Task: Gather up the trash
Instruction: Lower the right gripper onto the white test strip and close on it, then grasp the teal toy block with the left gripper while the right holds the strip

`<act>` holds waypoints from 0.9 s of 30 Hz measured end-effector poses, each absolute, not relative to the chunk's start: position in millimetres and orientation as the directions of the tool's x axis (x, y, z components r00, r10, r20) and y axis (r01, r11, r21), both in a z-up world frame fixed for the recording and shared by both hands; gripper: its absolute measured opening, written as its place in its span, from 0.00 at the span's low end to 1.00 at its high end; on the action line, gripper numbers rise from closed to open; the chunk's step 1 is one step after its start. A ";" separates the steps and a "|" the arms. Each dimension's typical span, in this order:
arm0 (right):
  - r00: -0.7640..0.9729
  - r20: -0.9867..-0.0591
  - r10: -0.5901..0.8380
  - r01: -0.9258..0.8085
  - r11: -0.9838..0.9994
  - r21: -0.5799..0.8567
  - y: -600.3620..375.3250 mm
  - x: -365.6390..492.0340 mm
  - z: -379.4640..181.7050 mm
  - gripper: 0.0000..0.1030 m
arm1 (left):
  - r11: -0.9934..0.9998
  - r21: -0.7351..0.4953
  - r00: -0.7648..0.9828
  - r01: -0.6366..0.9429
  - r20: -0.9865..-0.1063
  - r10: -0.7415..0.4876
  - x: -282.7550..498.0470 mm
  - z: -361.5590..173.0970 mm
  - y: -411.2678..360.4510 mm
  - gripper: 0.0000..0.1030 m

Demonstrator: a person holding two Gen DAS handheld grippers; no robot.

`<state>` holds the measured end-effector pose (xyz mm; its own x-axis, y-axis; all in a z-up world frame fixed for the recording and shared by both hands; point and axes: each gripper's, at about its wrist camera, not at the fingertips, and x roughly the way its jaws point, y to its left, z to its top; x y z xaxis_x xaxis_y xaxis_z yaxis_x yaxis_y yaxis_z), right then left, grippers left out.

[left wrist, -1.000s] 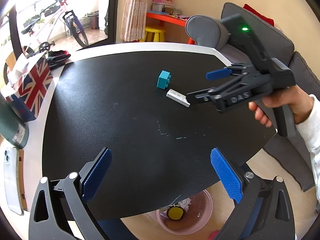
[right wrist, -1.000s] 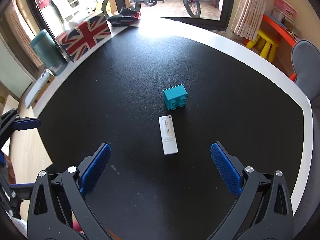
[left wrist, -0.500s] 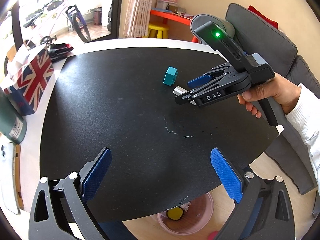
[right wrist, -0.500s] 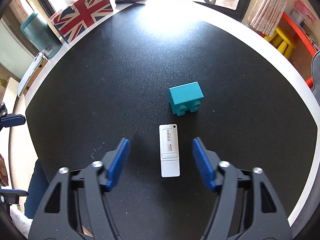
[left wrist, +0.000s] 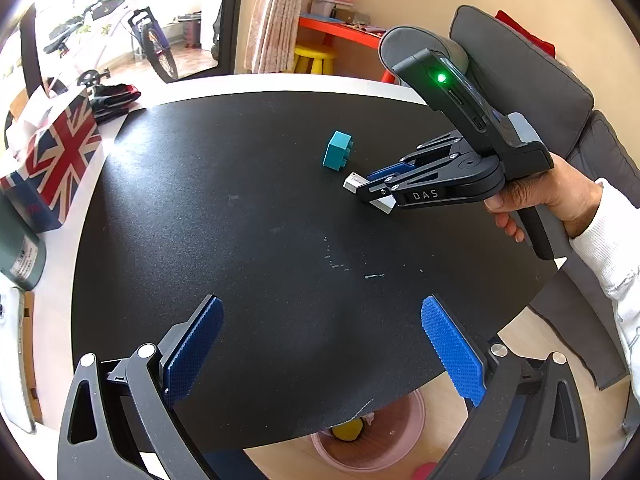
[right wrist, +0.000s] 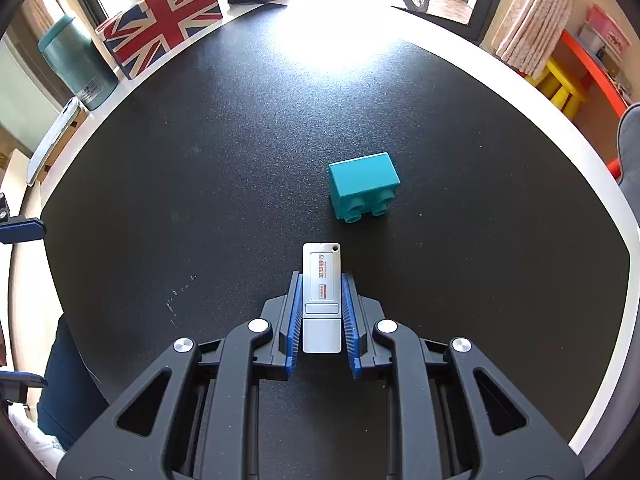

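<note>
Right hand-held gripper (right wrist: 320, 312), jaws just closing, clamps the flat white plastic USB stick (right wrist: 322, 280) just beside the teal toy brick (right wrist: 363, 188); left hand-held gripper (left wrist: 320, 354) gapes empty.

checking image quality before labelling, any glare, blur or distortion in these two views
Right wrist view: window glare washes out the far part of the round black tabletop; the white rectangular usb stick and teal plastic toy brick are sharp. Left wrist view: top-left corner overexposed, fisheye bends the table edge, no motion blur on the right gripper.
</note>
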<state>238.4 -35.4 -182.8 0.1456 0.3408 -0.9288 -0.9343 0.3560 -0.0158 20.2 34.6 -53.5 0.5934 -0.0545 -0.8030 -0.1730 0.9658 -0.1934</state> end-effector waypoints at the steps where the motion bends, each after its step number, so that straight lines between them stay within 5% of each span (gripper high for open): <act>1: 0.147 -0.928 0.343 -0.933 0.360 -0.015 -35.8 238.2 -182.5 0.18 | 0.966 -0.192 0.593 -0.172 -0.804 -0.054 21.0 -53.2 34.5 0.93; 27: 0.229 -0.877 0.423 -0.861 0.508 0.020 -106.0 245.7 -133.1 0.18 | 0.986 -0.136 0.616 -0.094 -0.786 -0.050 87.9 -25.8 39.0 0.93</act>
<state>245.7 -106.0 -133.1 0.2289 0.4227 -0.8769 -0.8609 0.5084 0.0204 87.9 39.0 -25.8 0.6158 -0.0503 -0.7863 -0.0937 0.9862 -0.1364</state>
